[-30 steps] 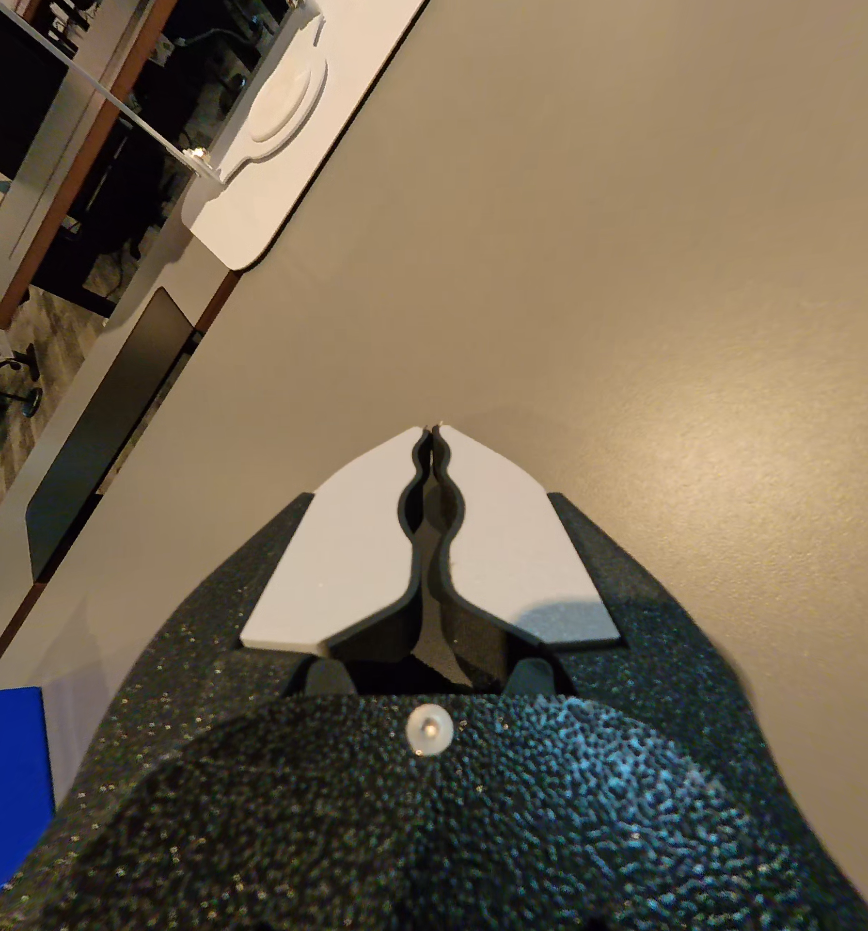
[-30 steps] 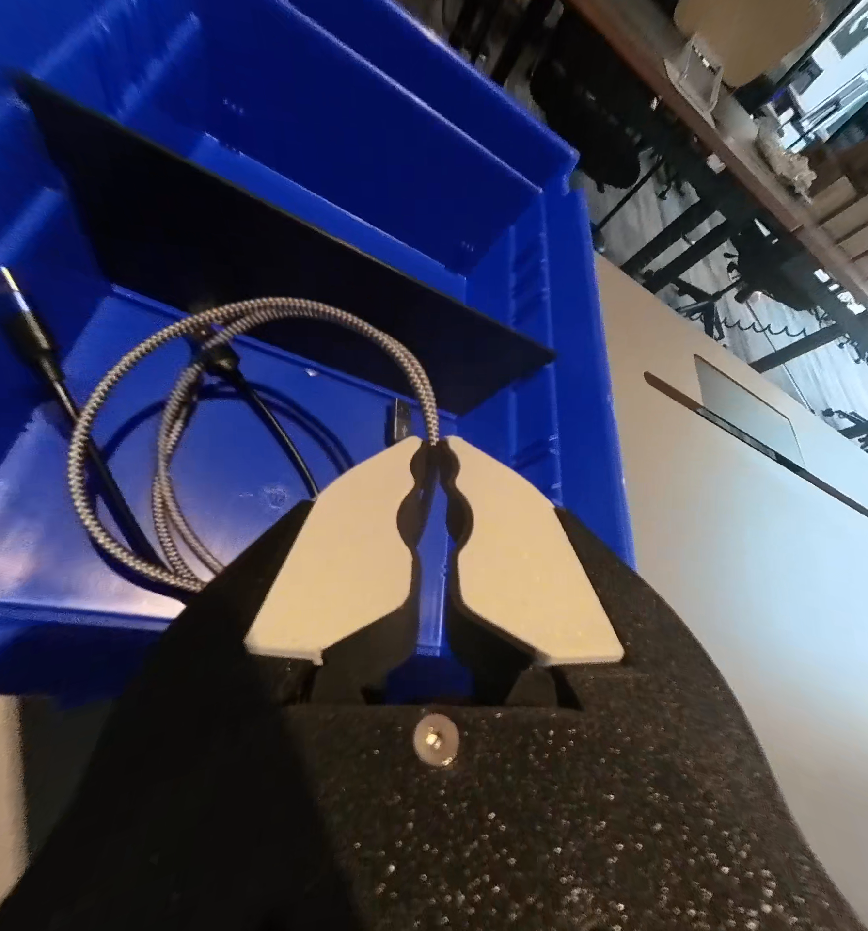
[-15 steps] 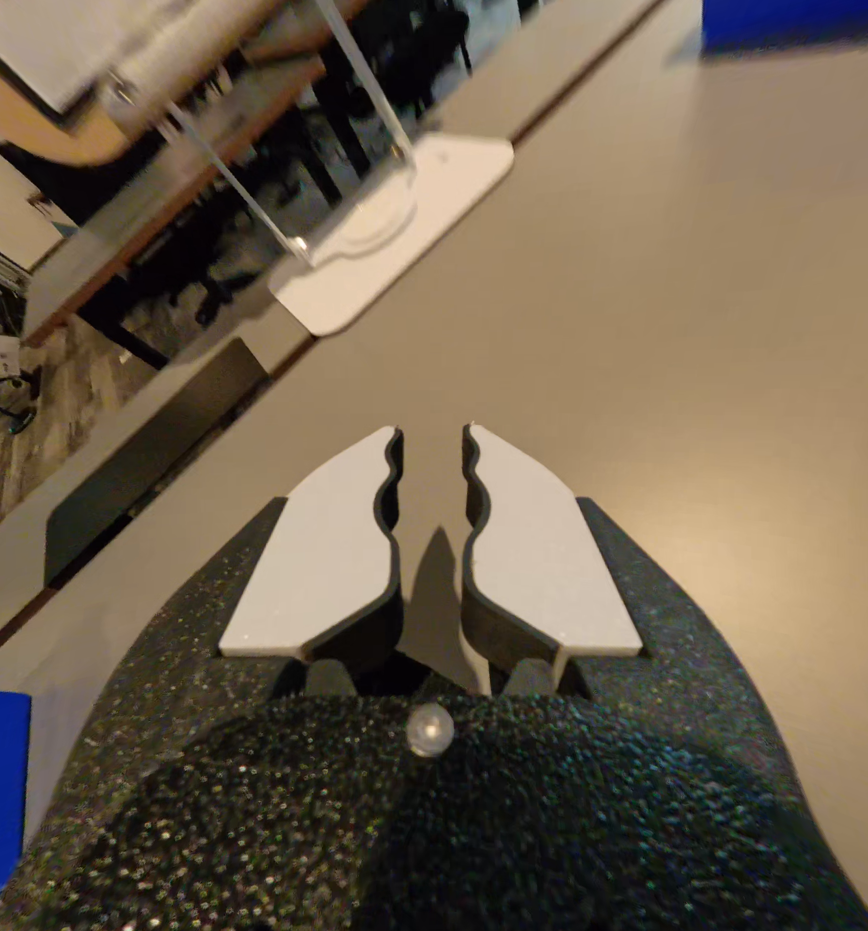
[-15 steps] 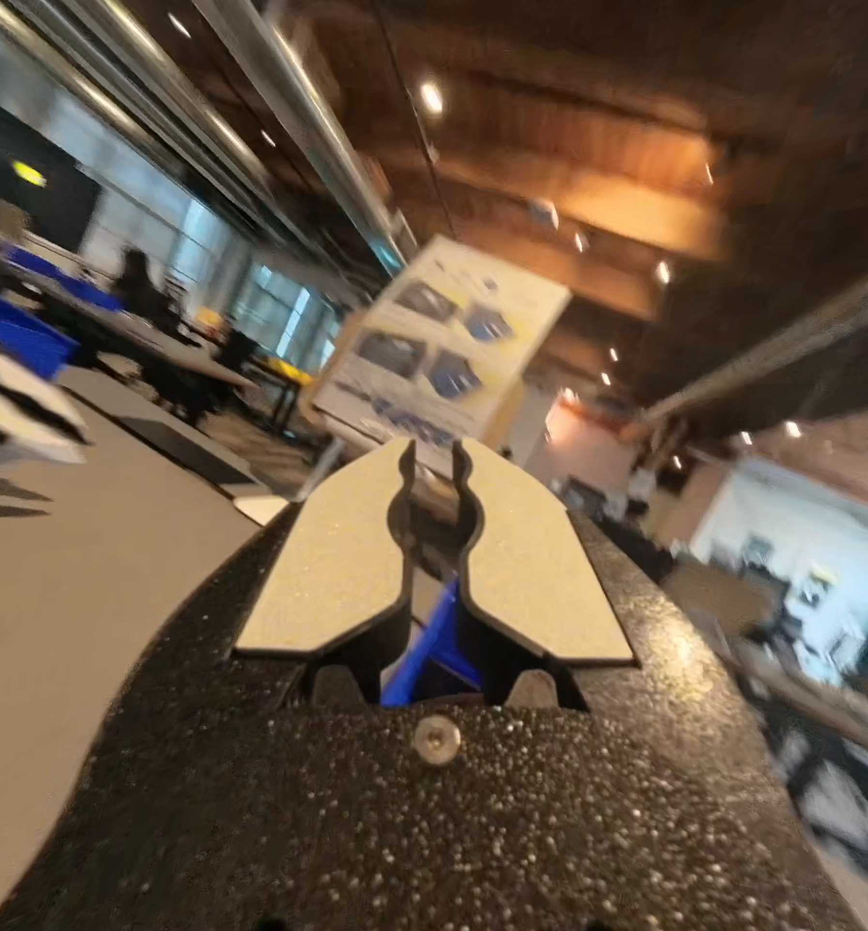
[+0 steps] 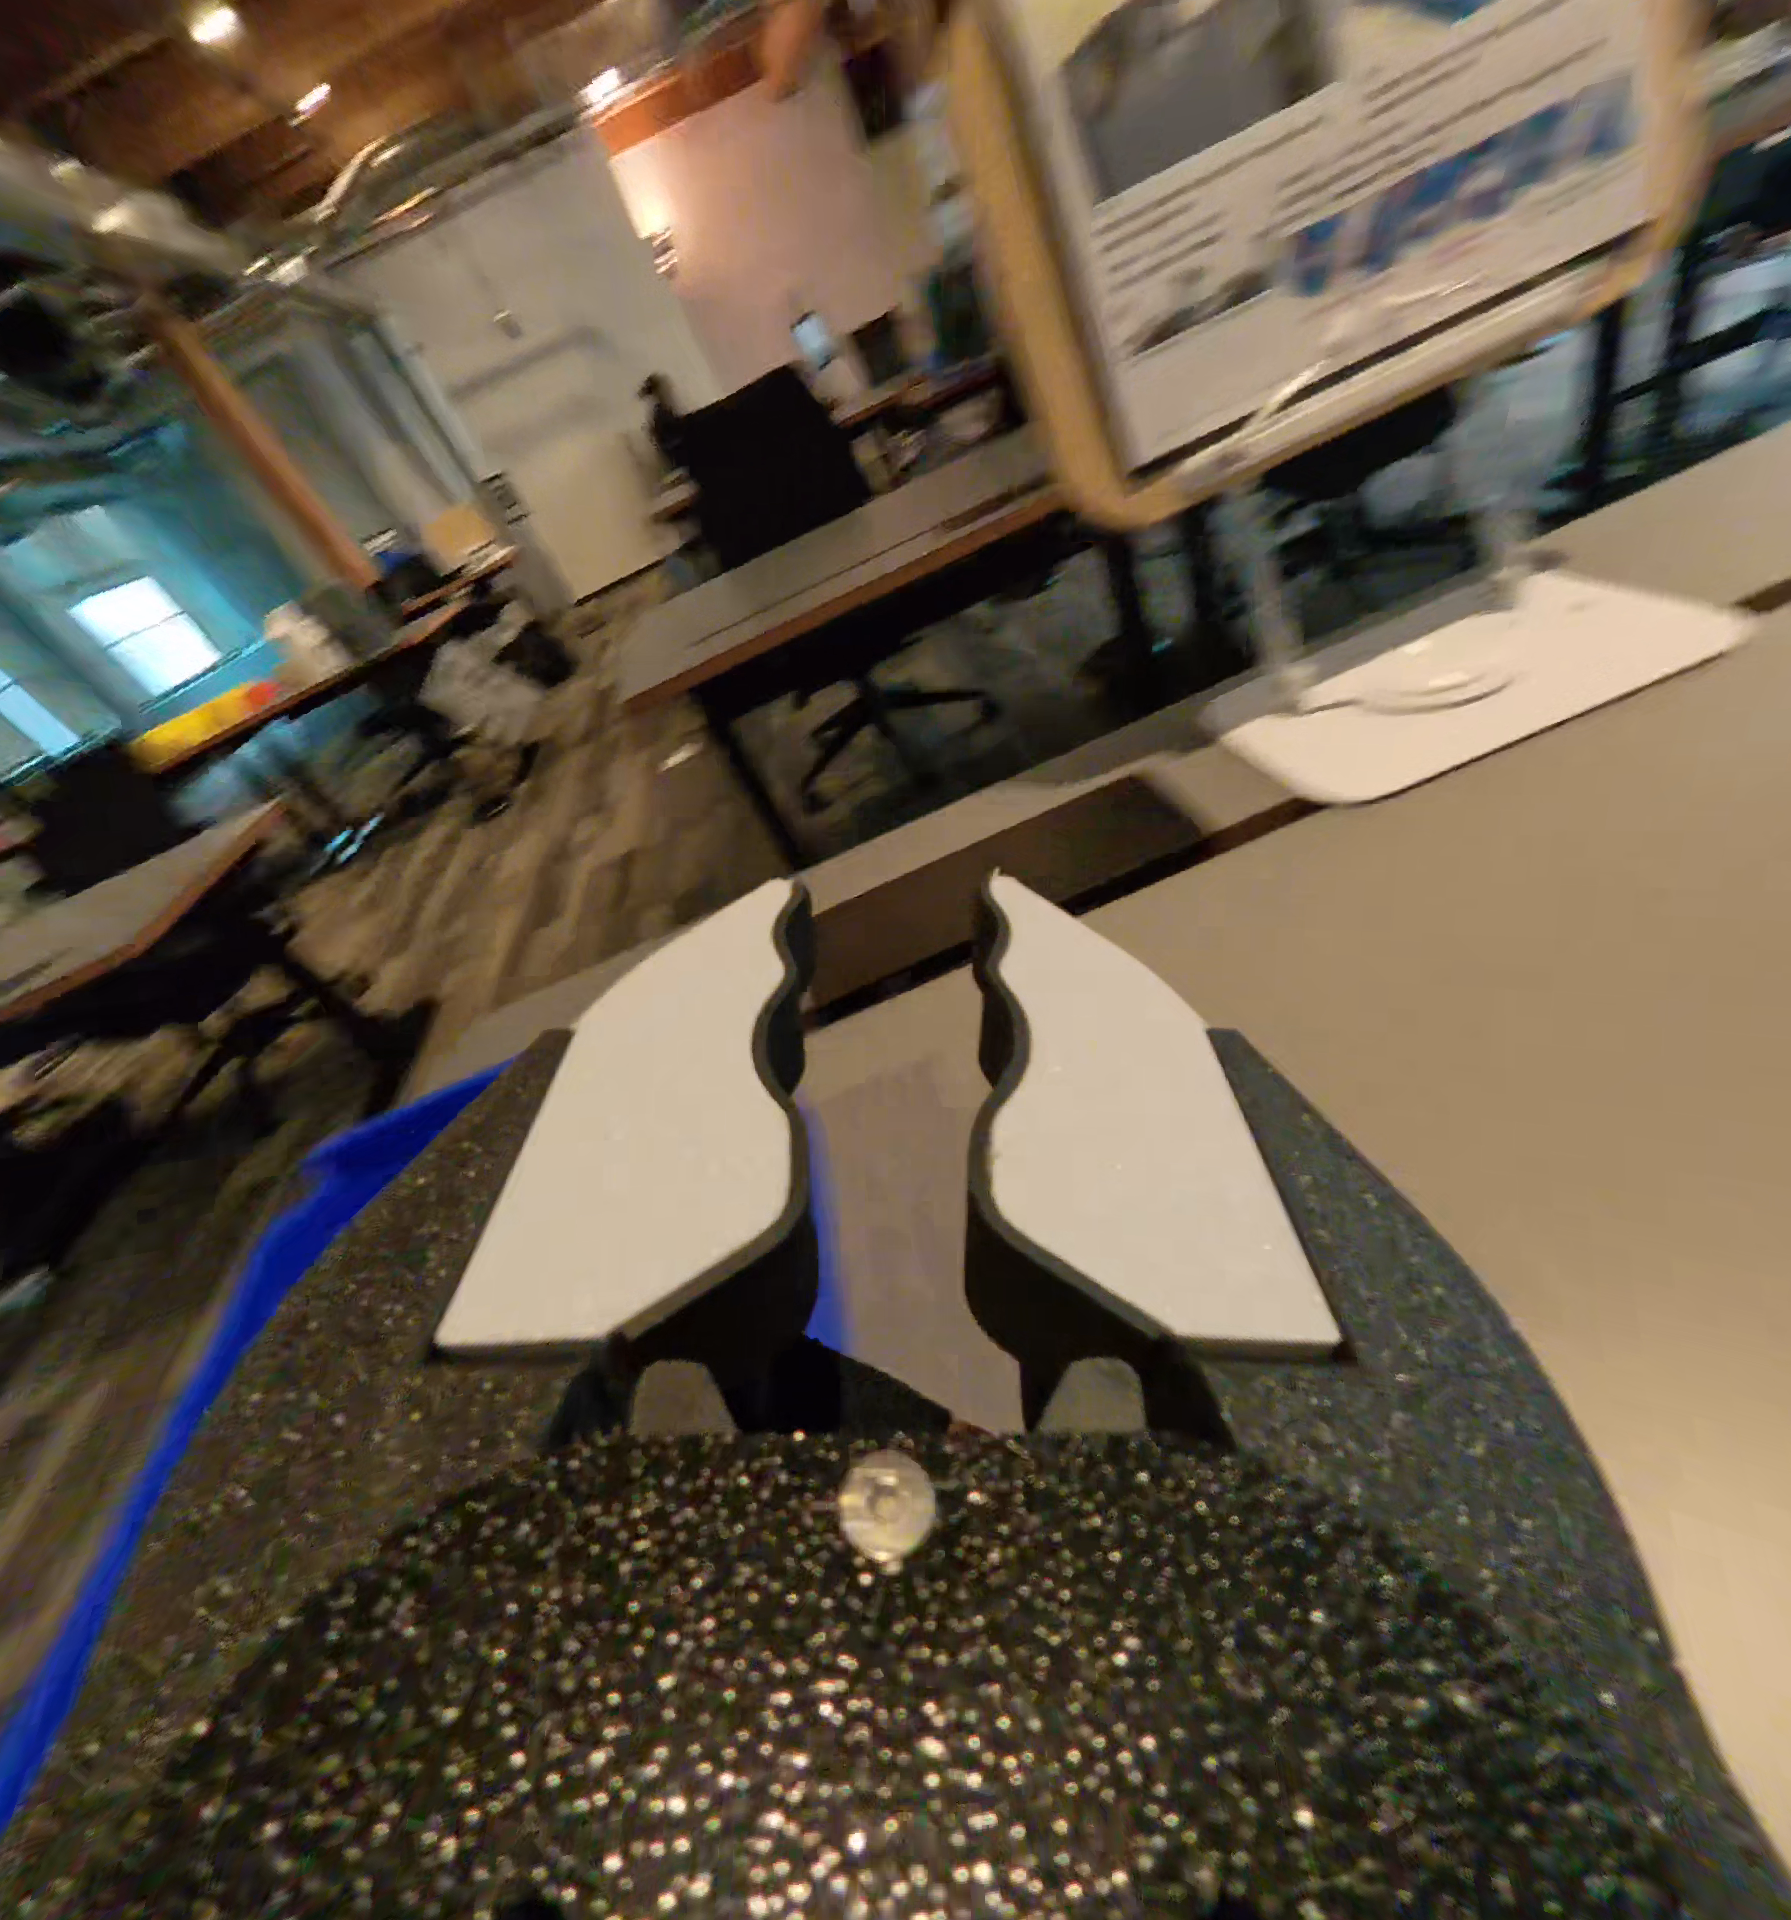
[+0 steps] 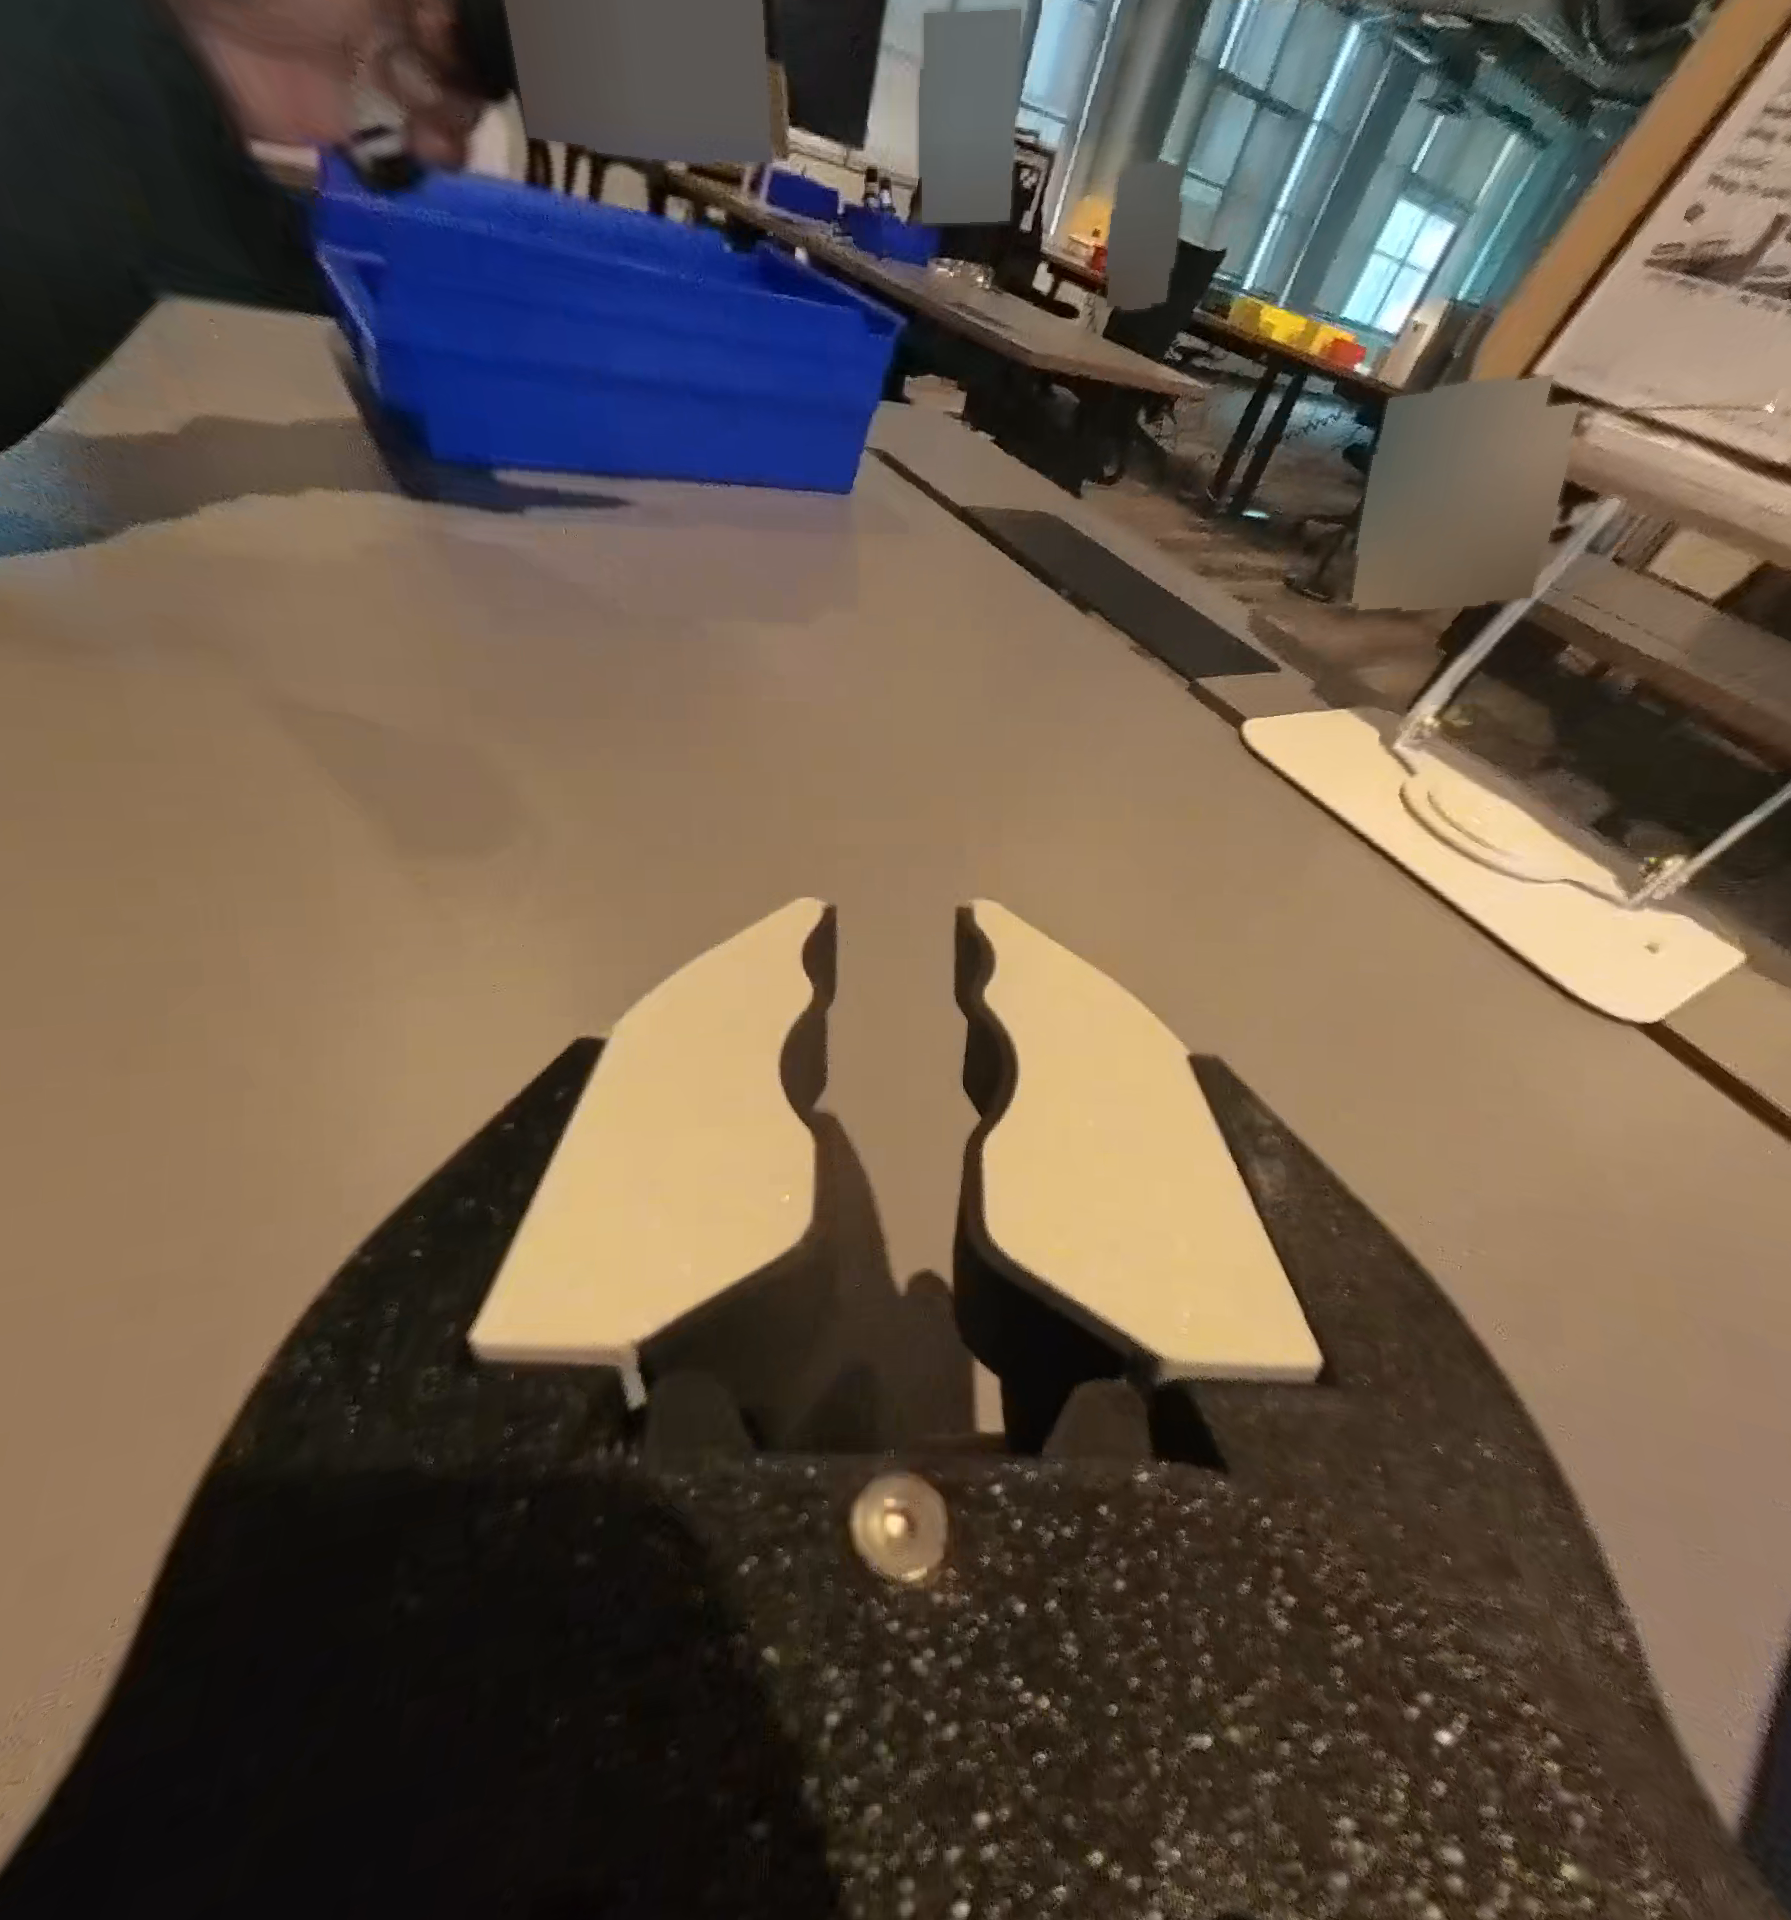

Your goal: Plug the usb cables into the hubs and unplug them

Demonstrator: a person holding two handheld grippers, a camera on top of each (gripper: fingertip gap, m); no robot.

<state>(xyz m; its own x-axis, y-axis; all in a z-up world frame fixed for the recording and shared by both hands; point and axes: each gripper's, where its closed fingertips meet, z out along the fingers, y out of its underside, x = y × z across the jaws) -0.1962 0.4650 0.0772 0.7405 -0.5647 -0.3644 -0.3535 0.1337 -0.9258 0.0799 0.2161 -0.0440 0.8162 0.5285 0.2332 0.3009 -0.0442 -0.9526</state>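
My left gripper (image 5: 891,896) is open and empty, held low over the grey table (image 5: 1493,1091) and pointing past its far edge at the room. My right gripper (image 6: 893,920) is open and empty, low over the same table (image 6: 455,779). A blue bin (image 6: 600,364) stands at the far left of the right wrist view, well away from the right gripper. A blue edge (image 5: 278,1278) shows beside the left gripper's body. No cable or hub shows in either view.
A white stand base (image 6: 1473,862) with a clear acrylic holder (image 6: 1556,707) sits at the table's right edge; it also shows in the left wrist view (image 5: 1473,696). A dark inset panel (image 6: 1119,582) lies along the far edge. A person's dark sleeve (image 6: 70,229) is at far left.
Both grippers opened. The right gripper let go of the braided cable, left the blue bin and swung out over the table. The left gripper tilted up toward the room.
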